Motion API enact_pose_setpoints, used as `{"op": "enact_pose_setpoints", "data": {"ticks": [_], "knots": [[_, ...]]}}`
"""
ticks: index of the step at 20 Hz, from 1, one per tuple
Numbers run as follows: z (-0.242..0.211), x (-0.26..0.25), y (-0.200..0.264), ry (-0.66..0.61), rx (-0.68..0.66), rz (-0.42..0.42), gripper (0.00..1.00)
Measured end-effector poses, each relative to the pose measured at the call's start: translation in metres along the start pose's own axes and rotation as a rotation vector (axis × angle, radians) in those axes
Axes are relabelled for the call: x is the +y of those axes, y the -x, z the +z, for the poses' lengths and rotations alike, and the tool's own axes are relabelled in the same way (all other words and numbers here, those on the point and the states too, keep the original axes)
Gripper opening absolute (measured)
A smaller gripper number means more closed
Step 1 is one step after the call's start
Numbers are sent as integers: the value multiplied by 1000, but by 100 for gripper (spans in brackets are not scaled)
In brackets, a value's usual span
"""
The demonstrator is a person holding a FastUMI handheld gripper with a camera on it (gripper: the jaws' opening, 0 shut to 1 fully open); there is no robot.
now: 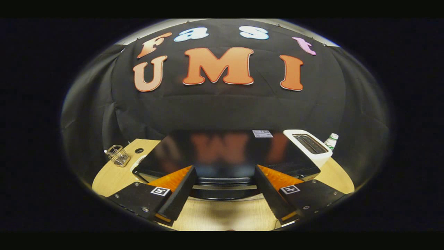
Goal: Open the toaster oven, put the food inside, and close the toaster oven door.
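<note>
Two fingers of the gripper (224, 189) stand apart, empty, w/ the toaster oven (222, 156) just ahead, door seemingly shut, so step one (opening) looks pending: next move req. closing on the front handle (222, 187), approx. between fingertips.

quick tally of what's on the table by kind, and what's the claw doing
toaster oven: 1
white slot toaster: 1
wire basket: 1
bottle: 1
total: 4
All stand on the wooden table. The claw is open, its fingers spread either side of the oven's front top edge, gripping nothing.
</note>
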State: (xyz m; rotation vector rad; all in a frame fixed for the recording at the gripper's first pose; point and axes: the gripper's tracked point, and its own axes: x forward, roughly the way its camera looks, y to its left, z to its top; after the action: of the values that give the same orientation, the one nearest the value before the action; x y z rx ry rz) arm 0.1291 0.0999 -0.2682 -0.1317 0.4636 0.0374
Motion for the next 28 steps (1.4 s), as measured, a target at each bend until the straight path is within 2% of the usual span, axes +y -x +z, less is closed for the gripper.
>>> {"op": "enact_pose_setpoints", "data": {"ticks": [7,12,13,14,28], "knots": [[-1,0,1,-12,37,-15,99],[-15,1,19,-14,102,-17,99],[-10,2,37,-14,92,-16,99],[-19,1,26,-19,109,-15,100],[-93,-3,99,3,310,-4,100]]}}
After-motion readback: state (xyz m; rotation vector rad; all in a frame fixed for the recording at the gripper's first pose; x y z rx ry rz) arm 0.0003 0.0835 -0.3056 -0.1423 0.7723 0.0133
